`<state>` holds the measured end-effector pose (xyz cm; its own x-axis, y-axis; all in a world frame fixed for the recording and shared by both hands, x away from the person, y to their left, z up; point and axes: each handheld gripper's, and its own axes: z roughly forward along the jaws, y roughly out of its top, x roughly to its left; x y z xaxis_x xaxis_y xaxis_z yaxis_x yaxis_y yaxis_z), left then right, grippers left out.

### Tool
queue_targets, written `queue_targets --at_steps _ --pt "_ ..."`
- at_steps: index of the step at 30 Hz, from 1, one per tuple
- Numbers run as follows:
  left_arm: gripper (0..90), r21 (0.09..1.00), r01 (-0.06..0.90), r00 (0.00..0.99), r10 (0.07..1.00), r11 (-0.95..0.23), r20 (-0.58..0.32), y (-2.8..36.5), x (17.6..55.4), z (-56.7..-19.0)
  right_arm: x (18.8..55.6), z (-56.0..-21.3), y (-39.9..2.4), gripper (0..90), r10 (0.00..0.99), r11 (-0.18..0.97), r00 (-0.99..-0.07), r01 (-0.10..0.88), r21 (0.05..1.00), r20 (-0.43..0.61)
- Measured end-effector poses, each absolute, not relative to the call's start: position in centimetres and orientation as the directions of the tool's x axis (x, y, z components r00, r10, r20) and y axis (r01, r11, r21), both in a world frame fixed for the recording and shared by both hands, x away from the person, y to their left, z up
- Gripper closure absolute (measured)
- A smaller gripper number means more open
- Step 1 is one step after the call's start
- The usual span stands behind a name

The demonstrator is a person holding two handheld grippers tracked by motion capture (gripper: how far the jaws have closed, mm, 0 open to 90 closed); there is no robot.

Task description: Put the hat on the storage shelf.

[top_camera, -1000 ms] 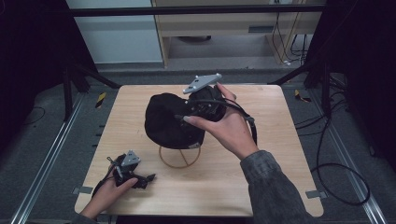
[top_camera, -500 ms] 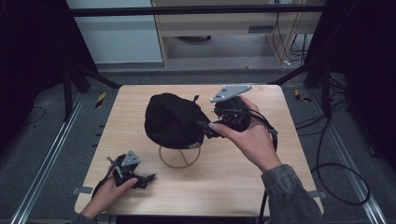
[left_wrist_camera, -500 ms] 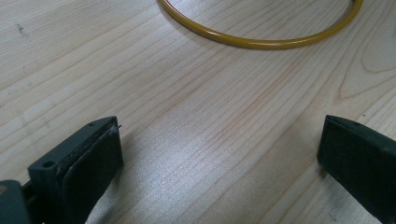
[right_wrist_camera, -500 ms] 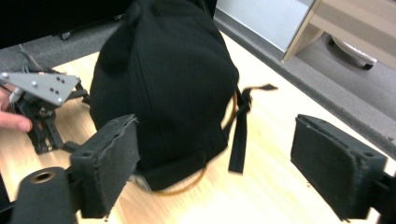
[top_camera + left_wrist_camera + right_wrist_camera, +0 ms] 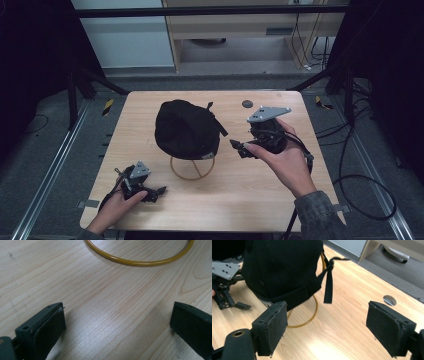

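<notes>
light: dim room, lit table (image 5: 260, 200) | glare: soft sheen | blur: near jaws soft

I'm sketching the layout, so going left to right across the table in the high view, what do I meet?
Left gripper → black cap on its yellow wire stand → right gripper, jaws apart with nothing between them.
</notes>
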<state>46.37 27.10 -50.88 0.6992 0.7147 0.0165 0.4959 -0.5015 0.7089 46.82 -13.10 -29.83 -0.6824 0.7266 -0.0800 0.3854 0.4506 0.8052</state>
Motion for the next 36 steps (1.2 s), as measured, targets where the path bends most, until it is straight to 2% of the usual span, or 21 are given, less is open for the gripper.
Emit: queue_targets --at_steps 8,21,36 --pt "0.0 0.708 0.496 0.7 0.714 -0.503 0.017 27.1 46.4 -50.9 46.5 -33.0 -14.1 11.8 0.746 0.438 -0.664 0.438 0.785 -0.046" --pt "0.0 0.708 0.496 0.7 0.714 -0.503 0.017 27.1 46.4 -50.9 46.0 -37.6 -15.1 9.8 0.765 0.439 -0.644 0.495 0.75 -0.022" --pt "0.0 0.708 0.496 0.699 0.715 -0.503 0.017 27.1 46.4 -50.9 45.6 -41.0 -15.6 9.5 0.775 0.43 -0.632 0.542 0.723 0.013"
